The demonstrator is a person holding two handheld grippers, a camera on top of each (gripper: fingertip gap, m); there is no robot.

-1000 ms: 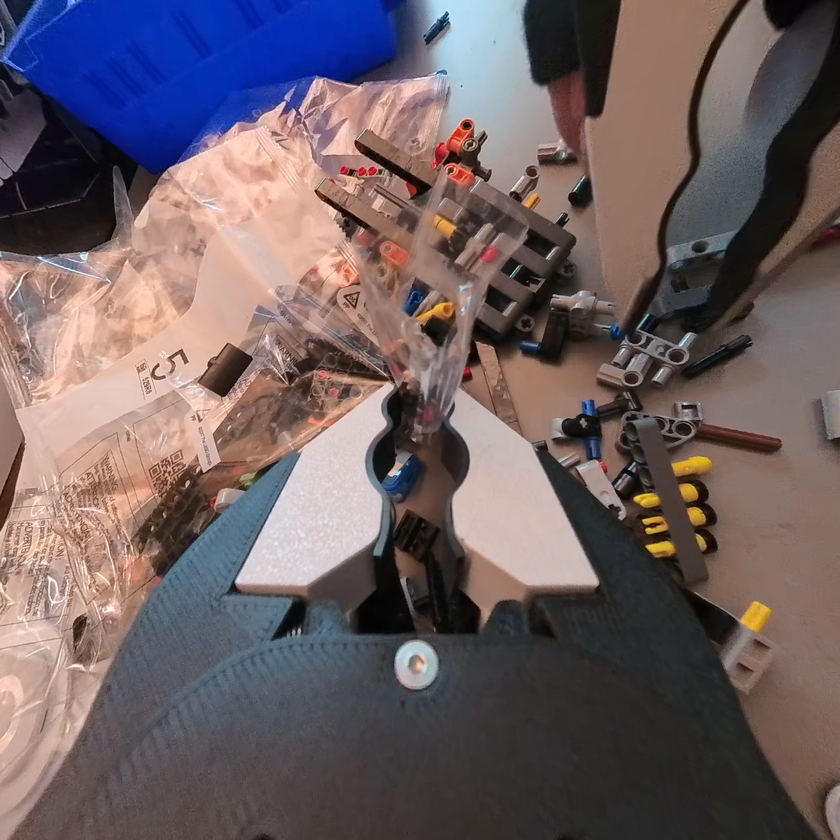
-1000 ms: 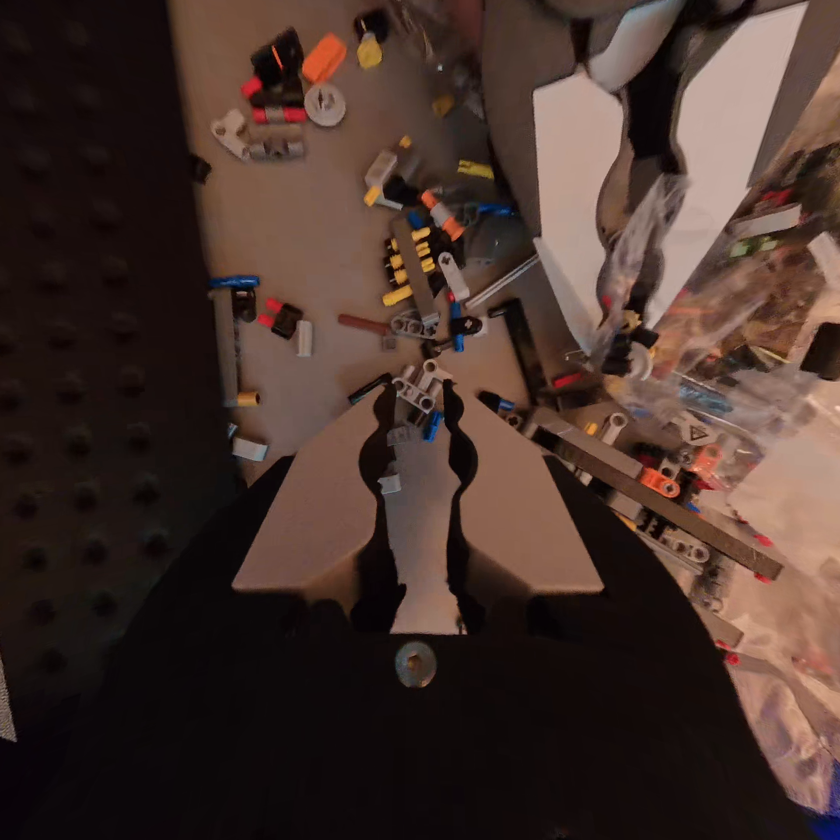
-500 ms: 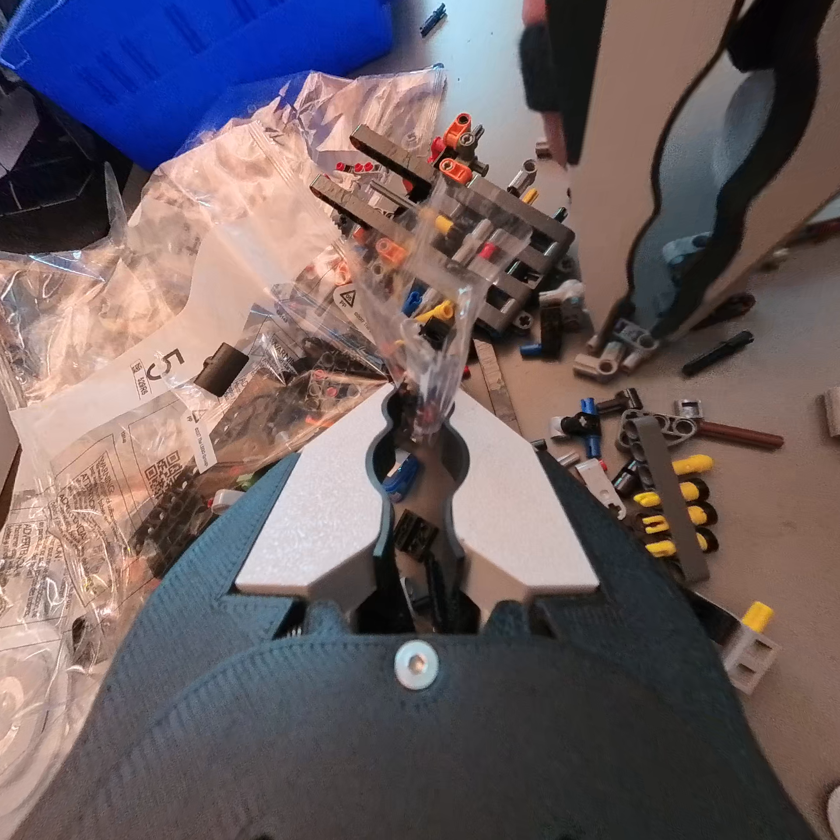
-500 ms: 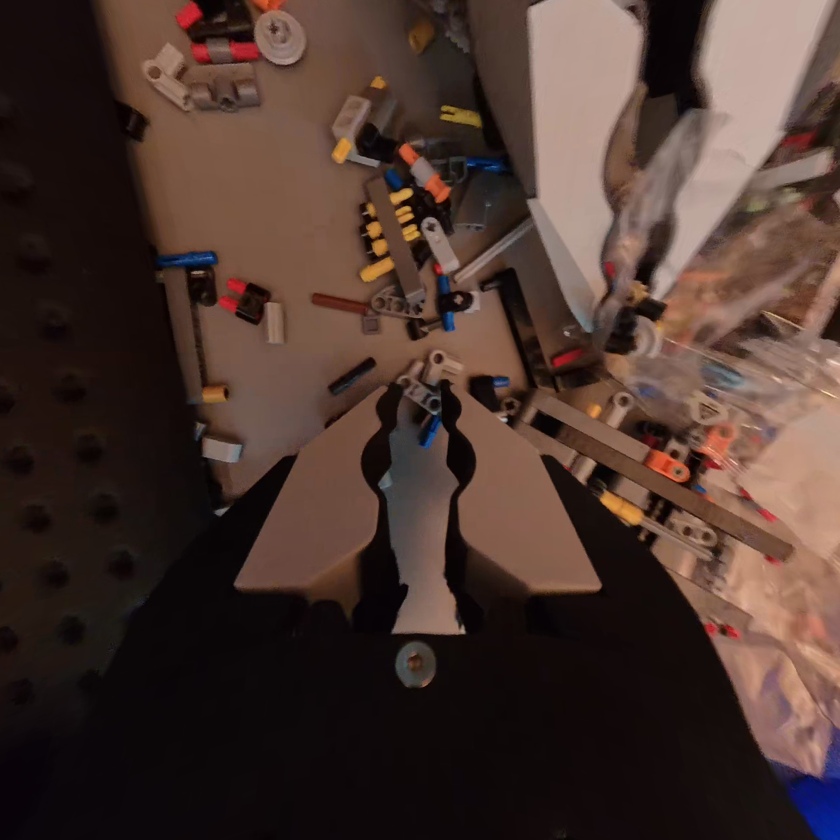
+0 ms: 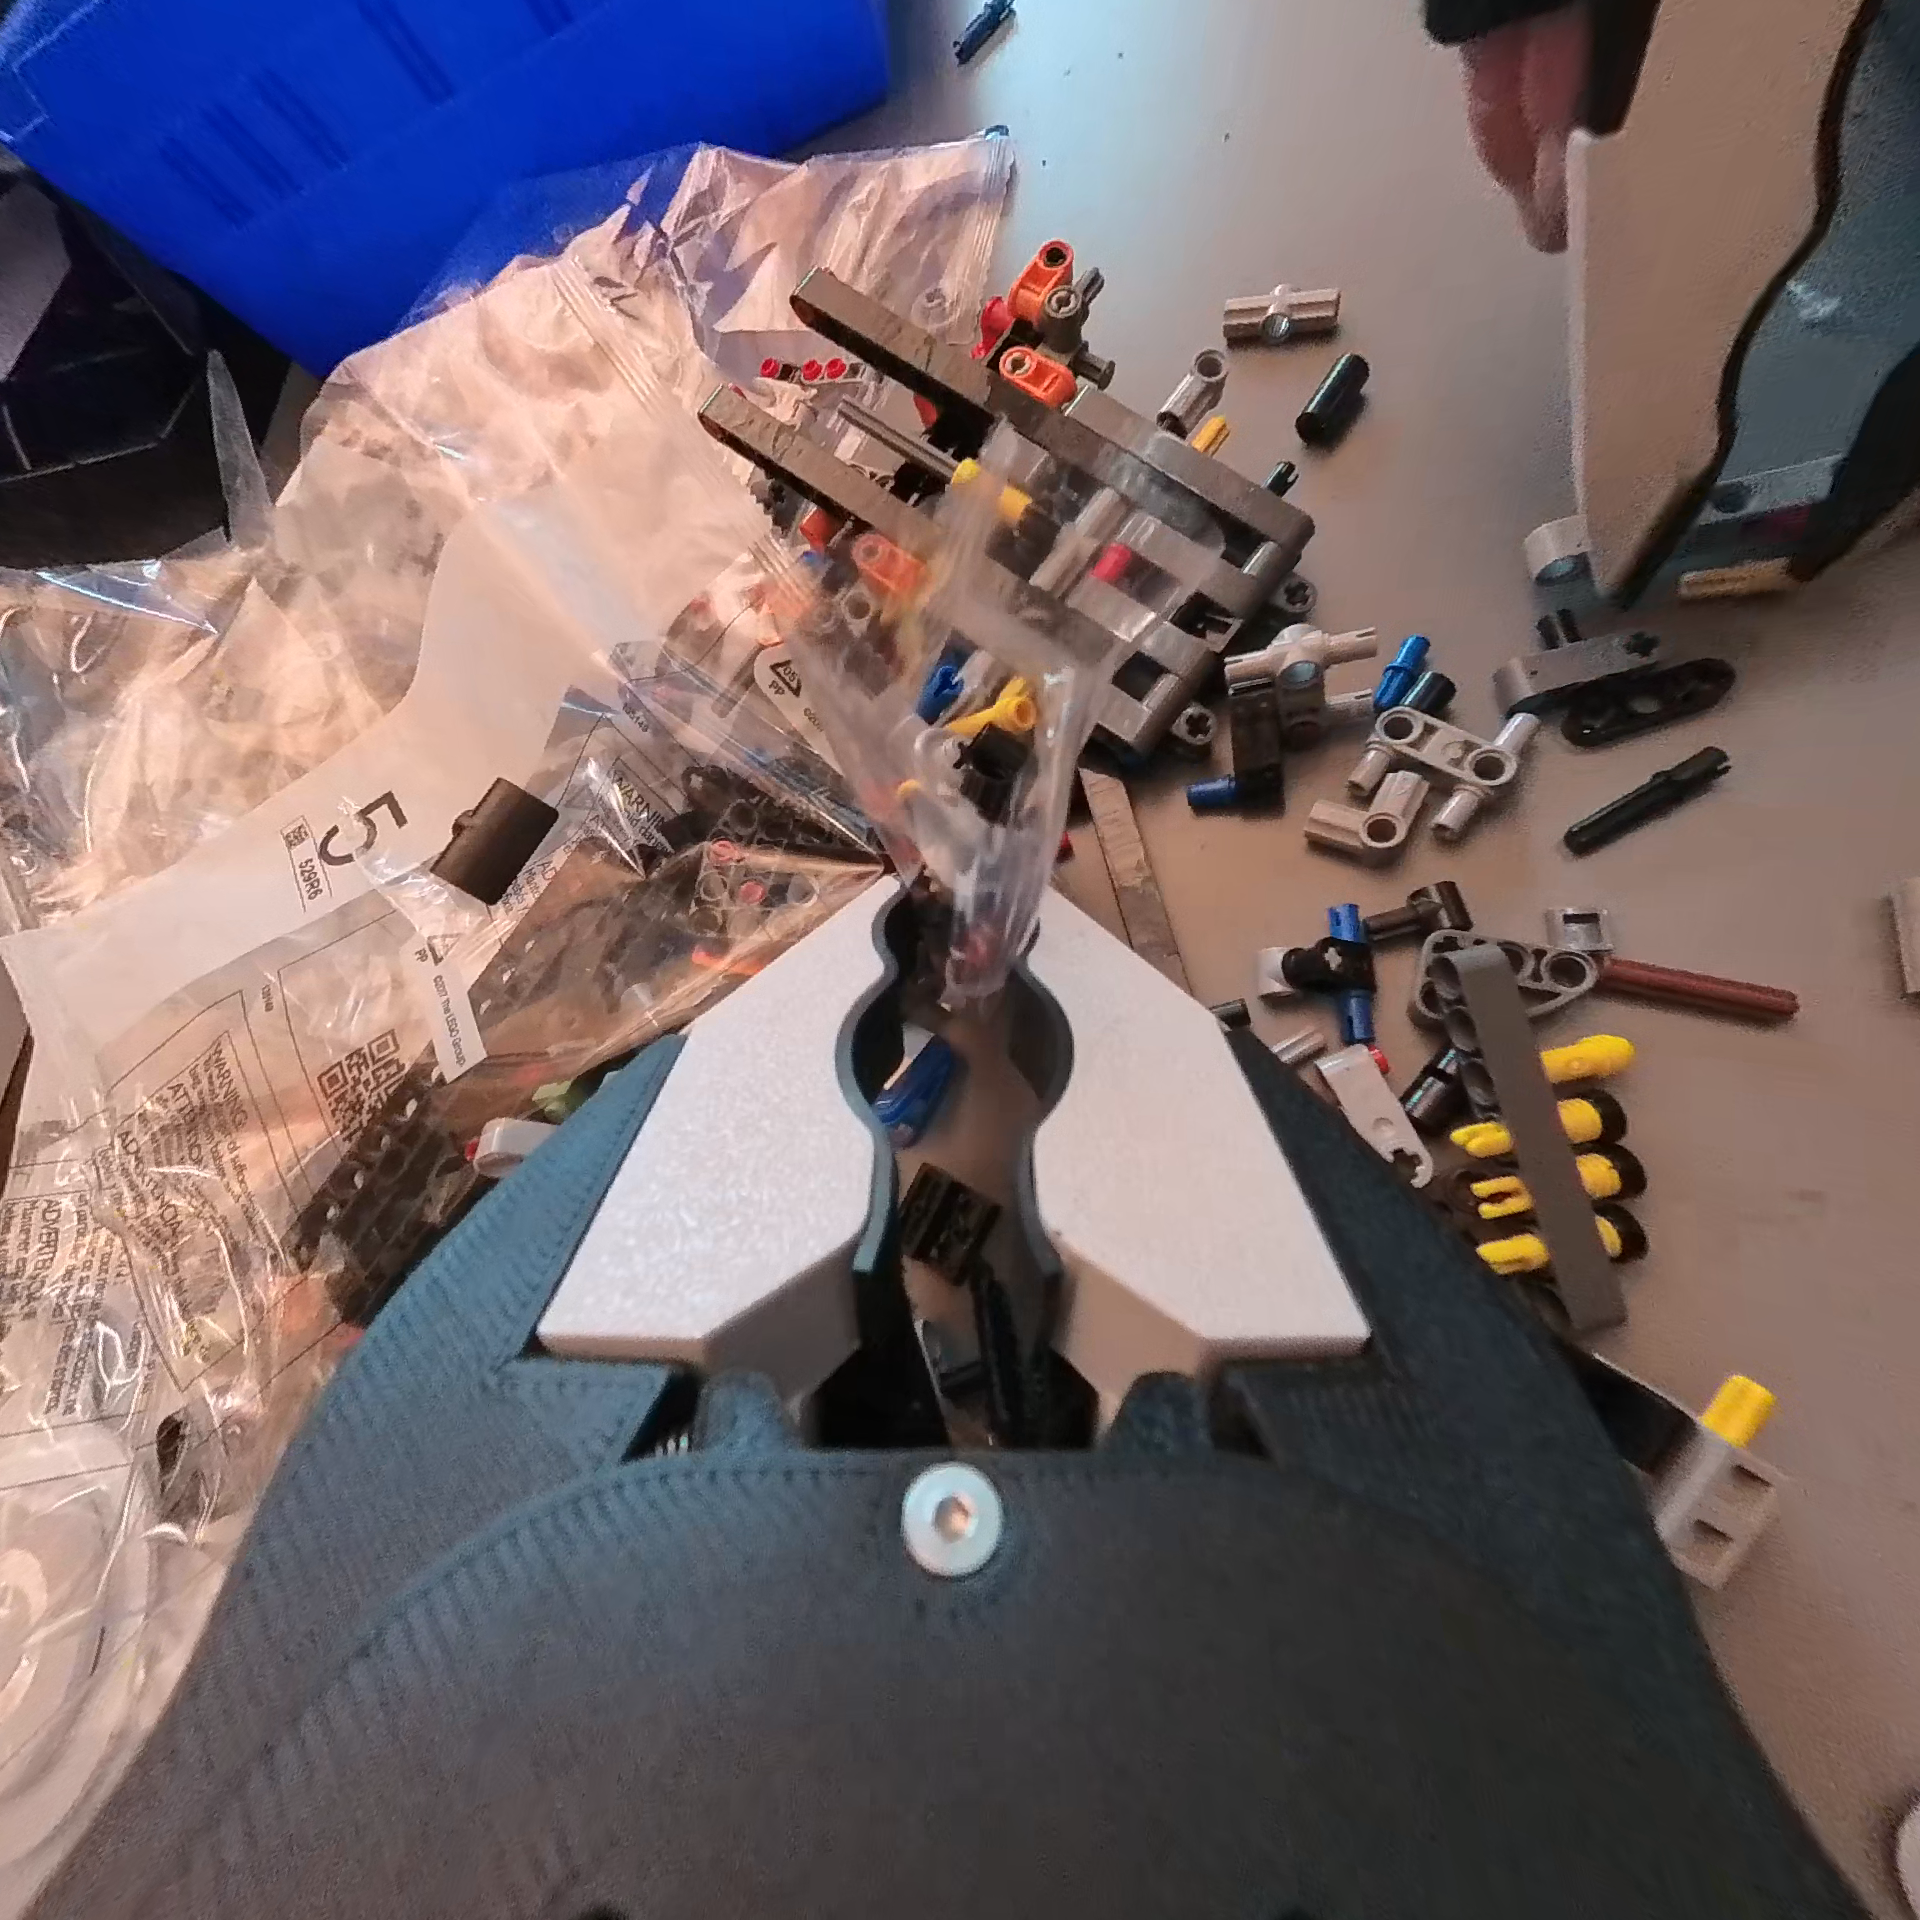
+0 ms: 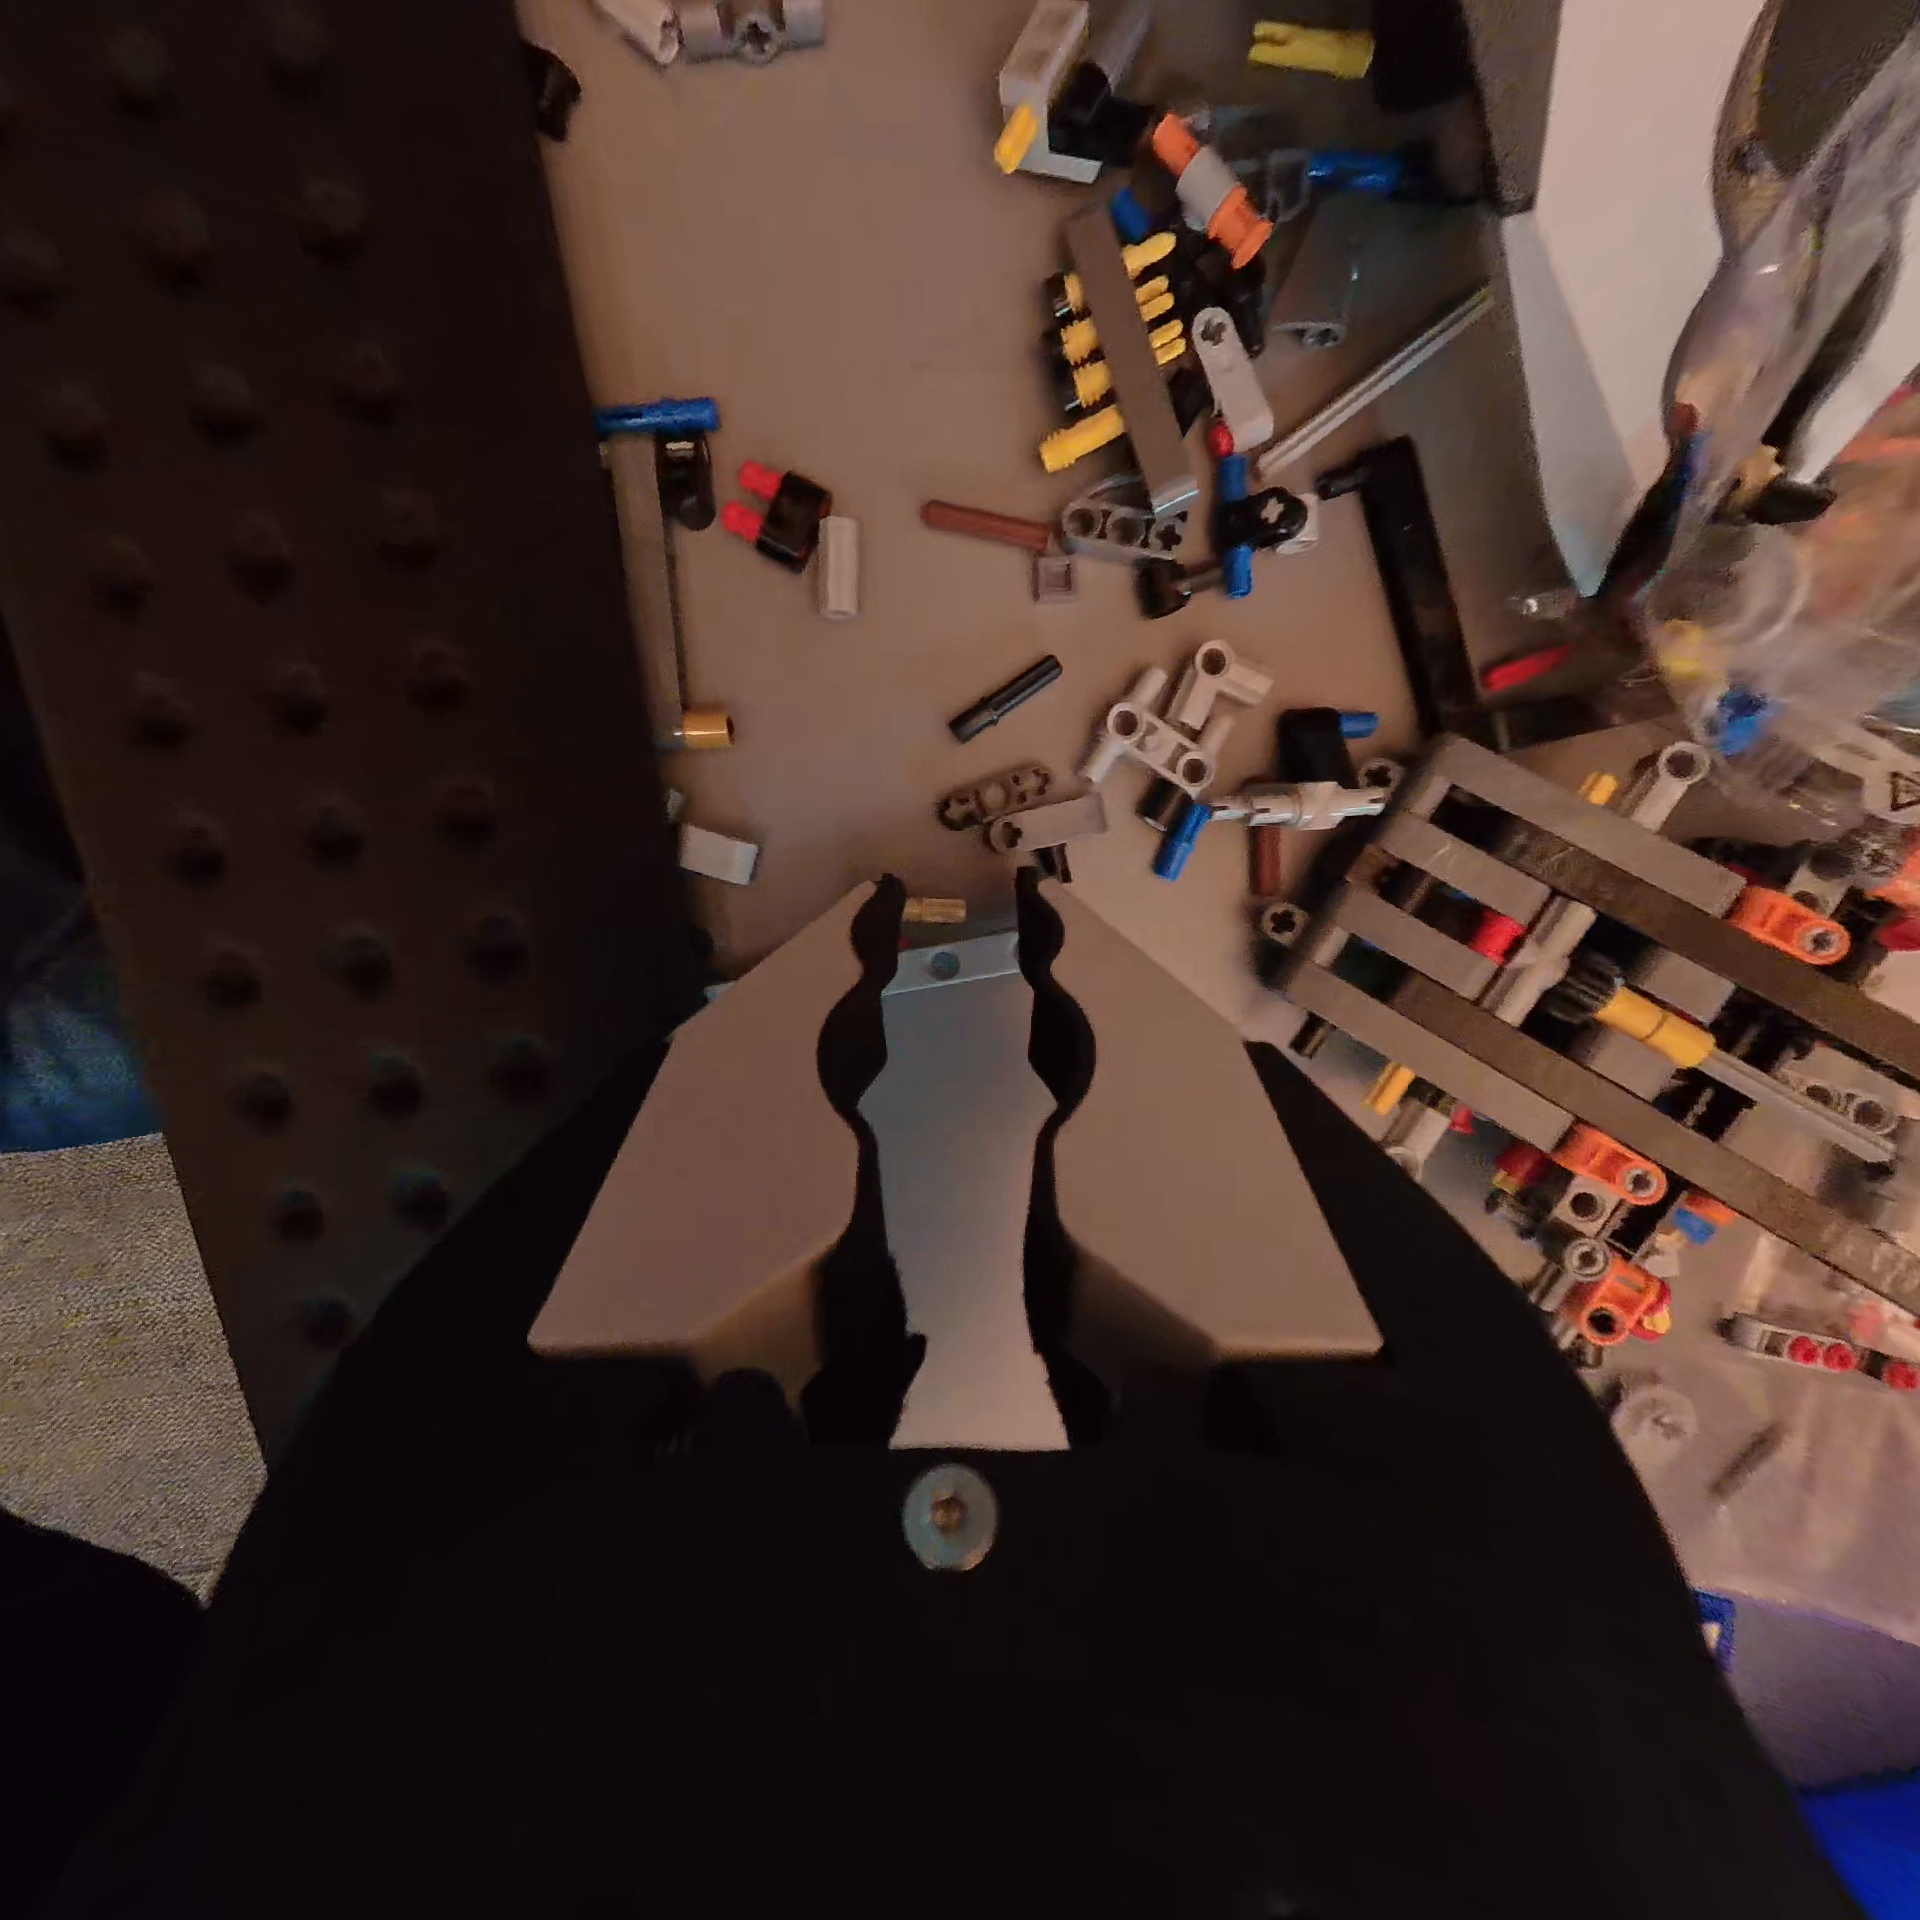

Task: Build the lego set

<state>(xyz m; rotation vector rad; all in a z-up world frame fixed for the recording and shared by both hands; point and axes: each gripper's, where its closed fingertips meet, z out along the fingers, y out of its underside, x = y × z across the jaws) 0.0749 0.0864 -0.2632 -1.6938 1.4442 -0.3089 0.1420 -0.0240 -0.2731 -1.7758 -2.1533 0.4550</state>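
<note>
- My left gripper (image 5: 961, 920) is clenched on a small clear bag (image 5: 971, 665) of little parts; the bag stands up from the fingertips, holding yellow, blue, black and red pieces.
- Beyond that bag, toward the far side of the bench (image 5: 1195, 156), the half-built frame (image 5: 1049, 457) of dark grey beams lies flat, with orange connectors at its far end.
- To the left of the frame I see a heap of larger clear bags (image 5: 416, 582), several carrying white printed labels, and past them a blue bin (image 5: 416, 114).
- Loose pieces lie scattered right of my left gripper: a grey beam with yellow pins (image 5: 1538, 1132), a brown axle (image 5: 1699, 1003), a black pin (image 5: 1647, 800) and a grey block with a yellow pin (image 5: 1714, 1465) at the near right.
- My right gripper (image 6: 951, 899) is released, its jaws apart and holding nothing, hovering over the bench (image 6: 831, 260) above a small light grey piece (image 6: 951, 961).
- In the right wrist view the frame (image 6: 1558, 997) lies just right of that gripper, while a dark studded plate (image 6: 260, 623) runs along the left.
- The same view shows the black pin (image 6: 1003, 696) and a cluster of light grey connectors (image 6: 1174, 722) just beyond the open fingertips, and the left gripper's bag (image 6: 1787, 364) blurred at the far right.
</note>
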